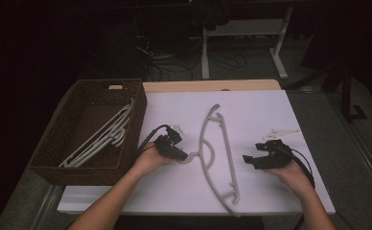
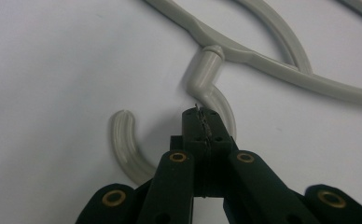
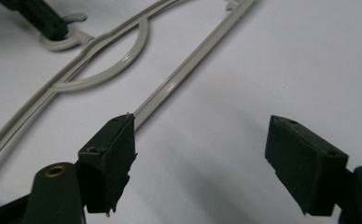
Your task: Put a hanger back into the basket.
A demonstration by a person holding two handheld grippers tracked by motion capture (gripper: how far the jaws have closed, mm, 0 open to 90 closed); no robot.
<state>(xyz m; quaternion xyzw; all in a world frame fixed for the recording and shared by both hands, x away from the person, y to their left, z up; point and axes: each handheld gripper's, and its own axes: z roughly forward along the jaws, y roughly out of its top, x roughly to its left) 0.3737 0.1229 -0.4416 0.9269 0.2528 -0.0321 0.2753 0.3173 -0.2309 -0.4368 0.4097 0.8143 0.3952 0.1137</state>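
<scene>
A grey plastic hanger (image 1: 227, 153) lies flat in the middle of the white table, its hook (image 2: 123, 144) pointing toward the left hand. My left gripper (image 2: 202, 116) is shut, pads together, its tip lying over the hook's curve and hiding part of it; whether it pinches the hook I cannot tell. In the high view that left gripper (image 1: 181, 155) sits at the hook. My right gripper (image 1: 249, 160) rests to the right of the hanger. It is open with nothing between the jaws (image 3: 200, 154); one jaw tip is next to the hanger's straight bar (image 3: 179, 79).
A brown wicker basket (image 1: 88, 173) stands at the table's left with several grey hangers (image 1: 102, 139) inside. The white tabletop (image 1: 270, 110) ends at a wooden strip at the back; table legs and cables lie on the floor beyond.
</scene>
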